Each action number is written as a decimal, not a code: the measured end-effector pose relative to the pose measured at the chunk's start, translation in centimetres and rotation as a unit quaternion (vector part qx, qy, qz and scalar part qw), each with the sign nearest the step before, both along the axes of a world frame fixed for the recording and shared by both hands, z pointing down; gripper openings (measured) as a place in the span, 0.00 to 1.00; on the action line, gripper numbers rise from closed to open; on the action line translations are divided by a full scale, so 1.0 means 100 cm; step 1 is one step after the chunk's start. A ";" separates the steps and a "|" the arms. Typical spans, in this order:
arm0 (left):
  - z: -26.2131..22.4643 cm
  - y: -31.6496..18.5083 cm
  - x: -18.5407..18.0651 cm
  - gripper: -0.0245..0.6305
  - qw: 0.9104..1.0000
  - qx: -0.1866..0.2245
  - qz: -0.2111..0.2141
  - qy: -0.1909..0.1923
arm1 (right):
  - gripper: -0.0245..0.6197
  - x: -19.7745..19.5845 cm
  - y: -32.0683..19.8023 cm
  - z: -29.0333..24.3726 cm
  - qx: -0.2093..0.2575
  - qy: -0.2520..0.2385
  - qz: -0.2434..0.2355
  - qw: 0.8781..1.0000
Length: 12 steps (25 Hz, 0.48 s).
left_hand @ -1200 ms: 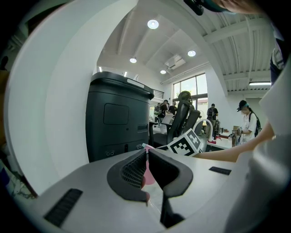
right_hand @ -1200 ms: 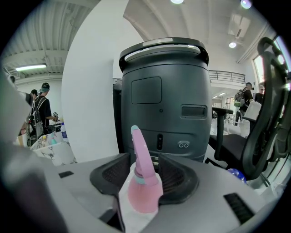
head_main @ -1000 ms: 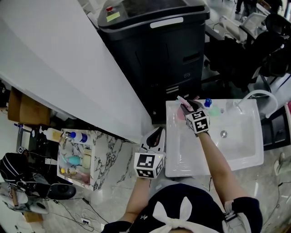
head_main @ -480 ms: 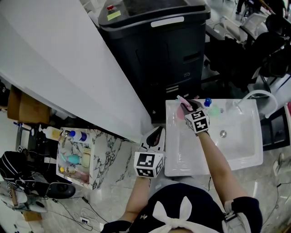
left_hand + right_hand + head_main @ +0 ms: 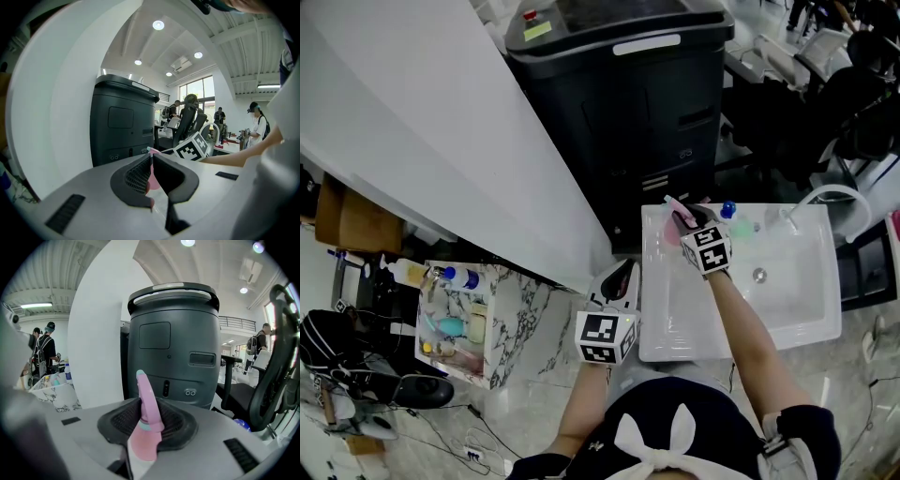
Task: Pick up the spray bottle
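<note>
- Head view: a person leans over a white sink (image 5: 787, 323). The right gripper (image 5: 684, 217) is stretched to the sink's far left corner, where the pink spray bottle (image 5: 674, 208) sits between its jaws, just in front of a dark grey bin (image 5: 619, 103). A blue-capped bottle (image 5: 728, 210) stands just beside it on the back rim. The left gripper (image 5: 621, 279) hangs at the sink's left edge, well short of the bottle.
- Left gripper view: the left gripper (image 5: 151, 159) has its jaws drawn almost together with nothing gripped. The pink of the bottle shows only through the thin gap, beyond the tips. The right gripper's marker cube (image 5: 192, 146) and the person's forearm (image 5: 234, 159) lie ahead to the right.
- Right gripper view: the right gripper (image 5: 147, 416), its jaws having just been closing, clamps its ribbed pads on the spray bottle (image 5: 143, 439) at the neck. The nozzle rises above the jaws, against the bin (image 5: 173, 343).
</note>
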State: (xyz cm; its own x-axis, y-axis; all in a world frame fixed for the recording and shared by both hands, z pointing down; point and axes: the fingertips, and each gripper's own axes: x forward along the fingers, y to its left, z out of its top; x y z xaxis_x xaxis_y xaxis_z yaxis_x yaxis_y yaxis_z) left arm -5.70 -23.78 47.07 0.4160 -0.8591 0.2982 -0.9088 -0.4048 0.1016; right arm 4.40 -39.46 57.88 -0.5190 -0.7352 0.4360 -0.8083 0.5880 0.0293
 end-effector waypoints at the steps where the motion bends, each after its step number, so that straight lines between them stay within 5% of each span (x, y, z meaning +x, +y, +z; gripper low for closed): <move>1: 0.000 0.000 0.000 0.10 1.000 0.000 0.001 0.001 | 0.20 0.000 0.001 -0.001 0.001 -0.001 -0.001 1.000; 12: -0.001 0.002 0.005 0.10 1.000 -0.001 0.010 0.004 | 0.20 -0.001 0.013 -0.028 0.016 -0.005 -0.011 1.000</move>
State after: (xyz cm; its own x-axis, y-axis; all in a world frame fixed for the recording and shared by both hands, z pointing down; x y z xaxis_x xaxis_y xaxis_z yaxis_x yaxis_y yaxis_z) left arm -5.21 -23.61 46.97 0.4360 -0.8500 0.2956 -0.8994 -0.4233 0.1093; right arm 4.29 -38.19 55.05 -0.5393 -0.7373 0.4069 -0.7954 0.6046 0.0413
